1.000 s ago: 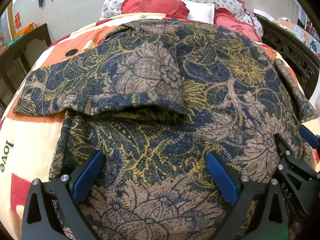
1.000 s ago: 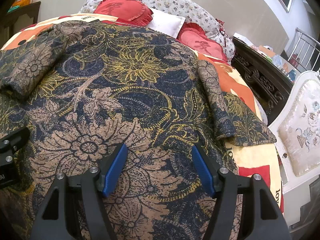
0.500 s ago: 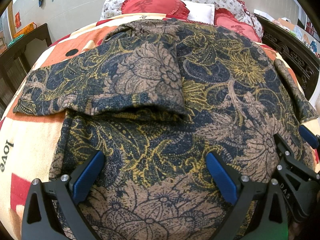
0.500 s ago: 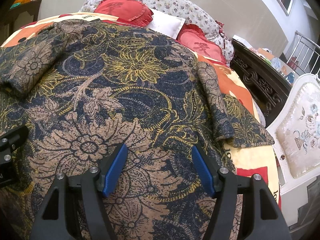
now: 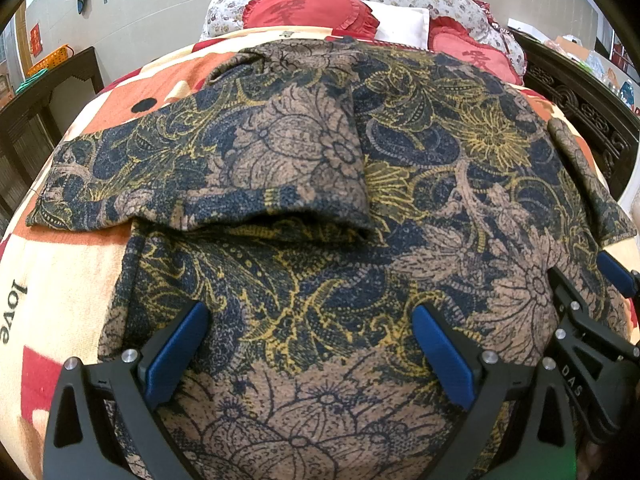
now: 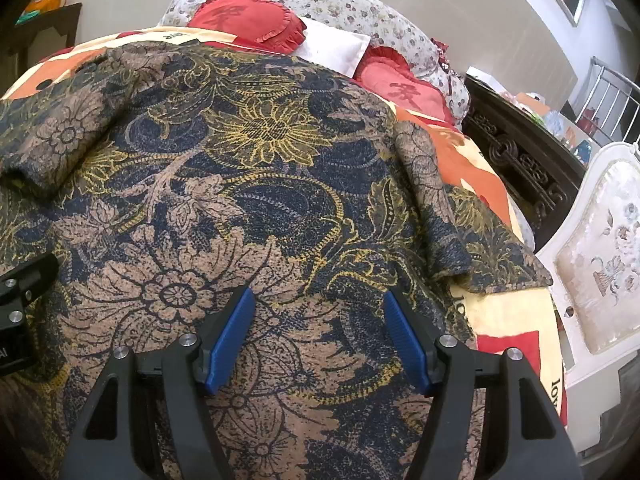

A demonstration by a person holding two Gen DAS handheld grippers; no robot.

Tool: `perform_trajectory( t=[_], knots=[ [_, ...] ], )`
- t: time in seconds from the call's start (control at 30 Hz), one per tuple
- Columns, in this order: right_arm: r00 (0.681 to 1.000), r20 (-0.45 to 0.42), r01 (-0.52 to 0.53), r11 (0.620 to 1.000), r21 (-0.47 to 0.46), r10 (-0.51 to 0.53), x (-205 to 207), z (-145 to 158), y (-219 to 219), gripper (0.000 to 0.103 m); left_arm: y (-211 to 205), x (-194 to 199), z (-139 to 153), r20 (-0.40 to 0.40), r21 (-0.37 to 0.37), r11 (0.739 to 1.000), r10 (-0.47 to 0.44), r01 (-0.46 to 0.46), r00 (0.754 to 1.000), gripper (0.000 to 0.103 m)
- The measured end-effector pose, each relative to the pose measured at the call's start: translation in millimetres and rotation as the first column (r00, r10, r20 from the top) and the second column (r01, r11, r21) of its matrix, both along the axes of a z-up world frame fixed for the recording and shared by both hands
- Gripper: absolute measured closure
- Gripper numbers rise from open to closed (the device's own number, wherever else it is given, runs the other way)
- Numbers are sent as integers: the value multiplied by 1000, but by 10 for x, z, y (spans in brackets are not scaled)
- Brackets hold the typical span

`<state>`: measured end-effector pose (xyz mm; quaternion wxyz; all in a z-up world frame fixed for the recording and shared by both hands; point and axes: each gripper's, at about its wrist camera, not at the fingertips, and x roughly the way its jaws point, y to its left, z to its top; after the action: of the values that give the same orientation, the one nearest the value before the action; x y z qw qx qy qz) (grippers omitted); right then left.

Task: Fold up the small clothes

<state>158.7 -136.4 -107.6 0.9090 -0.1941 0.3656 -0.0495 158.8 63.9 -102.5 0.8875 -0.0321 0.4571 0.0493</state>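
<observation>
Here, a flower-printed garment [image 5: 420,184] lies spread across a bed, with both grippers poised above its near end.

The left gripper [image 5: 310,336] has its blue pads spread wide with nothing pinched between them, only the cloth lying under the gap; the right gripper [image 6: 318,328] is likewise spread apart and grips nothing. The garment, dark blue with tan and yellow blooms, covers most of the orange and cream bedspread [image 5: 52,280]. Its left sleeve [image 5: 248,164] is folded inward over the body, while the right sleeve [image 6: 472,236] reaches out to the right onto the bedspread. At the far end sit two red cushions [image 6: 244,20] and a white pillow [image 6: 332,46]. A white padded chair [image 6: 600,264] stands at the right of the bed.
</observation>
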Motion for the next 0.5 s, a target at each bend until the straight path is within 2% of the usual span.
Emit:
perform_trajectory(
  t=[0.17,0.3,0.4,0.5],
  knots=[
    [1000,-4,-1,1000,14,1,21,-6,-10,35,19,-2,24,-5,-10,1000,1,-1,1000,0],
    [1000,-10,-2,999,37,2,36,-2,-34,35,334,-65,282,14,-147,989,37,-35,999,0],
    [1000,-13,-3,998,55,4,37,1,-63,35,832,-175,609,91,-267,961,100,-73,991,0],
    [1000,-14,-3,998,61,4,43,1,-68,35,1462,-233,768,108,-408,906,176,-117,978,0]
  ],
)
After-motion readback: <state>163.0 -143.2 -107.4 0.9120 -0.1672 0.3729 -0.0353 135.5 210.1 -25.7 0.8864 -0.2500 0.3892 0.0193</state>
